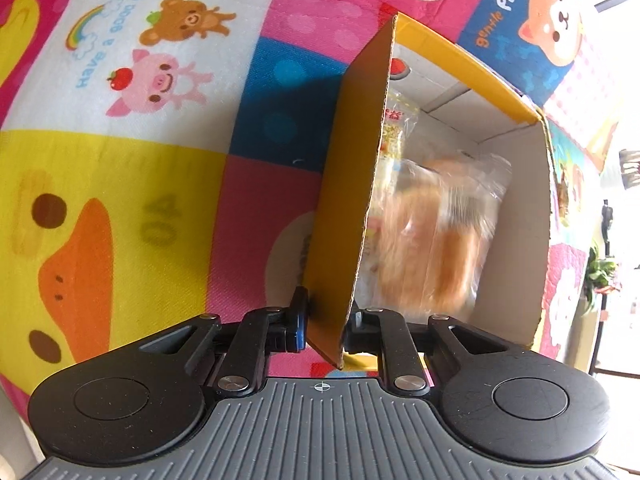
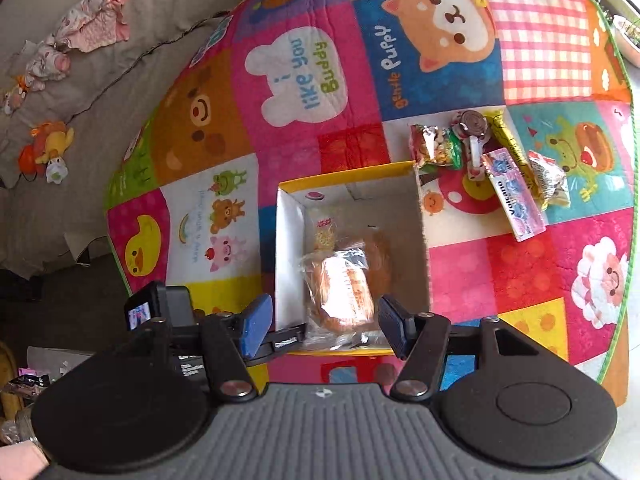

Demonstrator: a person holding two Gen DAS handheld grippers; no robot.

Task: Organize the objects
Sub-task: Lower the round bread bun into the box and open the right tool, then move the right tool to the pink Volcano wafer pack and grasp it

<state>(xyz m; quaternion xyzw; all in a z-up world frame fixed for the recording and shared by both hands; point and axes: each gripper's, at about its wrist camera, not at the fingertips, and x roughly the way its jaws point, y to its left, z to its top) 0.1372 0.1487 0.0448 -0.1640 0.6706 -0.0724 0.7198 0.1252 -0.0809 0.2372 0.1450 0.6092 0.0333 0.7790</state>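
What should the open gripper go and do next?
Probably move the right hand-held gripper, open and empty over the box, to the snack pile on the mat. The bread bag lies inside, and the left hand-held gripper clamps the wall.

**Open gripper above a snack box on a cartoon play mat**

The right gripper (image 2: pixel 324 322) hangs over a yellow cardboard box (image 2: pixel 424 248) with a white inside, its blue-padded fingers (image 2: pixel 256 326) spread wide and holding nothing. Directly below, inside the box, lies a clear-wrapped bread bun (image 2: pixel 344 284), with a second wrapped snack (image 2: pixel 324 234) behind it. The left gripper (image 2: pixel 286 338) reaches in at the box's near left corner. The box sits on a bright patchwork play mat (image 2: pixel 520 272) printed with animals. Just beyond the box's far right corner lies a cluster of snacks: a nut packet (image 2: pixel 434 146), a swirl lollipop (image 2: pixel 474 128), a pink "Volcano" box (image 2: pixel 514 196) and a small wrapped triangle (image 2: pixel 548 176). Stuffed toys (image 2: pixel 50 148) rest on a grey sofa (image 2: pixel 100 92) to the left.
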